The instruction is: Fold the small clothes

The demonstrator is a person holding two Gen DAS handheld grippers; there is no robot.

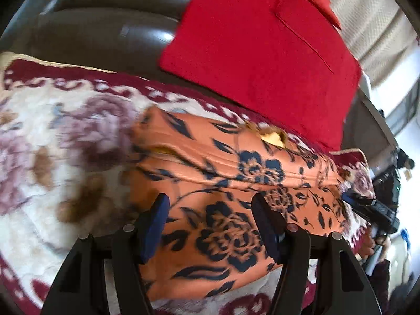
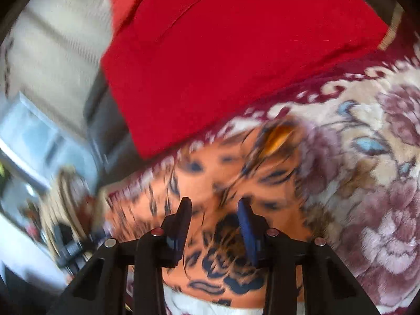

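1. One orange garment with dark-blue flower print [image 1: 236, 183], already folded into layers, lies on the plush cream-and-maroon floral blanket [image 1: 52, 157], near the red fabric cushion [image 1: 262, 52].
2. Left gripper [image 1: 210, 204] and right gripper [image 2: 214, 207]: jaws apart above the cloth, nothing clamped.
3. Risk: a pad snags the top layer only, so the fold opens.
4. Risk: soft blanket pile gets pinched w/ the cloth.
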